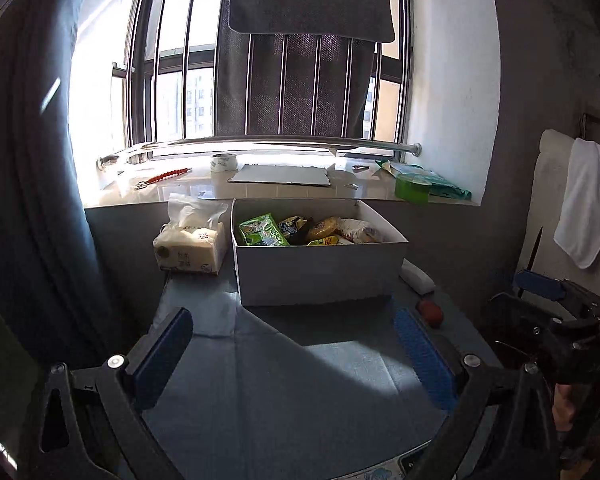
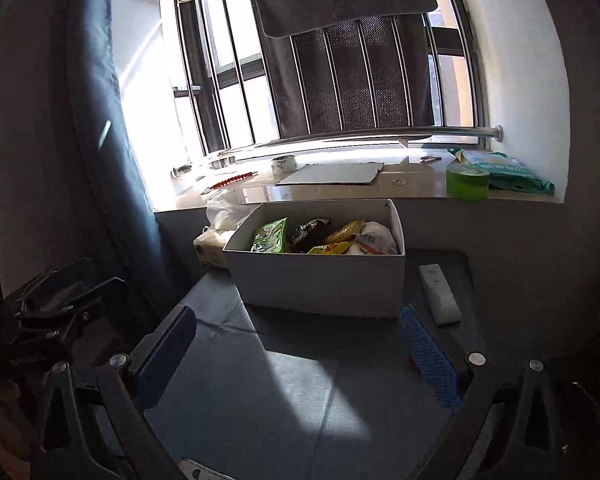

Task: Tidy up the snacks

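A white cardboard box [image 1: 320, 272] stands at the far side of a grey cloth-covered table [image 1: 284, 392], below the window sill. It holds several snack packets: a green one [image 1: 262, 231], a dark one [image 1: 296, 228], yellow ones [image 1: 324, 230] and a white one [image 1: 358, 230]. The box also shows in the right wrist view [image 2: 320, 284] with the same packets [image 2: 270, 236]. My left gripper [image 1: 294, 340] is open and empty, hovering over the cloth in front of the box. My right gripper [image 2: 298, 340] is open and empty too, just right of the left one.
A tissue pack [image 1: 192, 246] stands left of the box. A white remote [image 2: 440, 294] and a small red object [image 1: 430, 312] lie to its right. The sill holds a tape roll [image 1: 224, 162], cardboard sheet [image 1: 280, 176], green tape [image 2: 466, 180] and a green bag [image 2: 508, 178]. A curtain [image 1: 32, 200] hangs left.
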Demonstrator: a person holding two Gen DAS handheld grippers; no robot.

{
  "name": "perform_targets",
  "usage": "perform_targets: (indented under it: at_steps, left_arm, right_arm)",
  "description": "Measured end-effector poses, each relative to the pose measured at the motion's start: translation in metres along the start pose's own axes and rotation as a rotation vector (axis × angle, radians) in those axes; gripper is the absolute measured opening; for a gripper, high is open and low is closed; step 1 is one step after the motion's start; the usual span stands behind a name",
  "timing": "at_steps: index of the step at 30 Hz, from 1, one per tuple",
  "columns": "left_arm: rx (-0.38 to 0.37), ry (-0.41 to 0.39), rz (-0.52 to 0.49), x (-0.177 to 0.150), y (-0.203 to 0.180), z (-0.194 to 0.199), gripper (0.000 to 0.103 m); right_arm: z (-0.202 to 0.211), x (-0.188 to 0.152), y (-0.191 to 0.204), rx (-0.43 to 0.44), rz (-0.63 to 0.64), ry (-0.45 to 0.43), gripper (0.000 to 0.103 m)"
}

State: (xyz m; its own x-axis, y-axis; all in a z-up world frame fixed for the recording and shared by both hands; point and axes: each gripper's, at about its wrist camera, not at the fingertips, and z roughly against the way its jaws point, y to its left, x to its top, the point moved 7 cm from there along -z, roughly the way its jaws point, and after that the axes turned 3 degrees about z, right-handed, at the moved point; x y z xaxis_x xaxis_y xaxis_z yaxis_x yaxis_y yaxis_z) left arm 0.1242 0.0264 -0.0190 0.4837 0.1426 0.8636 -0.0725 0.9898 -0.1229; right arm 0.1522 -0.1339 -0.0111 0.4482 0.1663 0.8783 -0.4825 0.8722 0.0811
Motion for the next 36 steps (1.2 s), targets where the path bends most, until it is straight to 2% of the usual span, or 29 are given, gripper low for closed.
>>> perform_targets:
  at_steps: [5,11,36]
  left_arm:
    - [-0.021,0.036,0.025,-0.023,-0.011,0.019,0.103]
    - [-0.01,0.032,0.012,-0.024,-0.016,0.03,0.103]
    - [-0.005,0.038,-0.004,-0.026,-0.02,0.03,0.103]
  right_arm:
    - [0.028,-0.022,0.01,0.015,-0.008,0.02,0.103]
    - [0.043,-0.022,0.012,0.025,-0.009,0.003,0.103]
    - [0.042,-0.029,0.02,0.011,0.026,0.021,0.103]
